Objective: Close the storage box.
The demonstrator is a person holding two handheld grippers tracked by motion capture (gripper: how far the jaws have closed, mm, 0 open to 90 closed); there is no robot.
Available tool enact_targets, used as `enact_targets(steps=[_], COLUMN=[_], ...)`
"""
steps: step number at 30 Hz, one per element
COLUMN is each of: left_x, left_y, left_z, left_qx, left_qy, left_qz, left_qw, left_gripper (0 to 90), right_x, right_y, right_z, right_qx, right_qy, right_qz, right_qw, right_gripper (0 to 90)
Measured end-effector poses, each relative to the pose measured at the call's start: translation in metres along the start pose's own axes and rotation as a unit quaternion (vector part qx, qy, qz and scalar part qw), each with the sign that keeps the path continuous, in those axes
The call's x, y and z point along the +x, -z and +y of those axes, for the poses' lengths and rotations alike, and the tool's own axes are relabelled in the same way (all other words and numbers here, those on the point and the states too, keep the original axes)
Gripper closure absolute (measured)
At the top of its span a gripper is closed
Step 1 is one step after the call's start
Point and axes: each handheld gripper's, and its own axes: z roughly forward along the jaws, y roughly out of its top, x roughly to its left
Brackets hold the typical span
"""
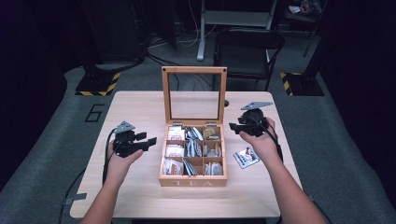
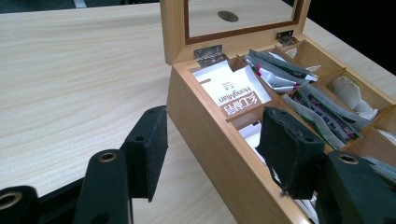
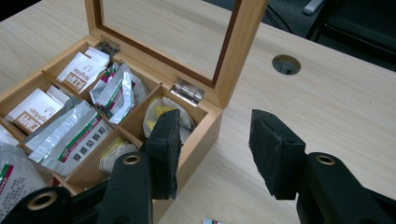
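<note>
From up high I see a tea bag packet (image 1: 246,157) lying flat on the table (image 1: 140,107), just right of the tea box (image 1: 192,179) and near my right hand (image 1: 261,142); my right gripper view shows only a tiny corner of it at the bottom edge. My right gripper (image 3: 214,149) hangs over the box's right wall, above and apart from the packet, its jaws spread with nothing between them. My left gripper (image 2: 212,149) is spread and empty too, with the box's left wall between its jaws but not touched.
</note>
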Motion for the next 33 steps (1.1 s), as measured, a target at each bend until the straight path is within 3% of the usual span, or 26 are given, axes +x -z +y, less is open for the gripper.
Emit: enact_targets(steps=[4,13,17,18,20,21,27,33], left_x=[0.0,0.0,0.0,0.0,0.0,0.0,0.001,0.001], left_y=[-0.001,-0.001,-0.002,-0.002,-0.002,-0.002,-0.002,-0.002], left_z=[0.0,0.0,-0.001,-0.001,-0.001,-0.001,-0.001,-0.001], left_qx=[0.003,0.002,0.002,0.002,0.003,0.003,0.004,0.003], left_qy=[-0.001,-0.002,-0.001,0.0,-0.001,-0.001,-0.002,0.001], left_qz=[-0.001,-0.004,-0.003,-0.004,-0.004,-0.004,-0.004,-0.004], left_qw=[1.0,1.0,1.0,1.0,1.0,1.0,1.0,1.0], left_gripper=[42.0,42.2,42.4,42.5,42.6,42.6,42.7,42.7], right_x=[-0.002,-0.007,-0.005,-0.007,-0.009,-0.009,-0.016,-0.017], right_y=[-0.003,-0.022,-0.033,-0.036,-0.042,-0.044,-0.061,-0.073], right_z=[0.01,0.024,0.027,0.027,0.028,0.029,0.03,0.03], right_qx=[-0.01,-0.005,-0.005,-0.007,-0.003,0.002,0.003,0.006], right_qy=[-0.003,-0.017,-0.01,0.004,0.008,0.001,0.016,0.008], right_qz=[0.008,0.03,0.023,0.023,0.023,0.022,0.017,0.012], right_qw=[0.9999,0.9994,0.9997,0.9997,0.9997,0.9998,0.9997,0.9999], right_gripper=[51.0,48.5,46.8,46.9,47.1,47.7,50.5,50.9])
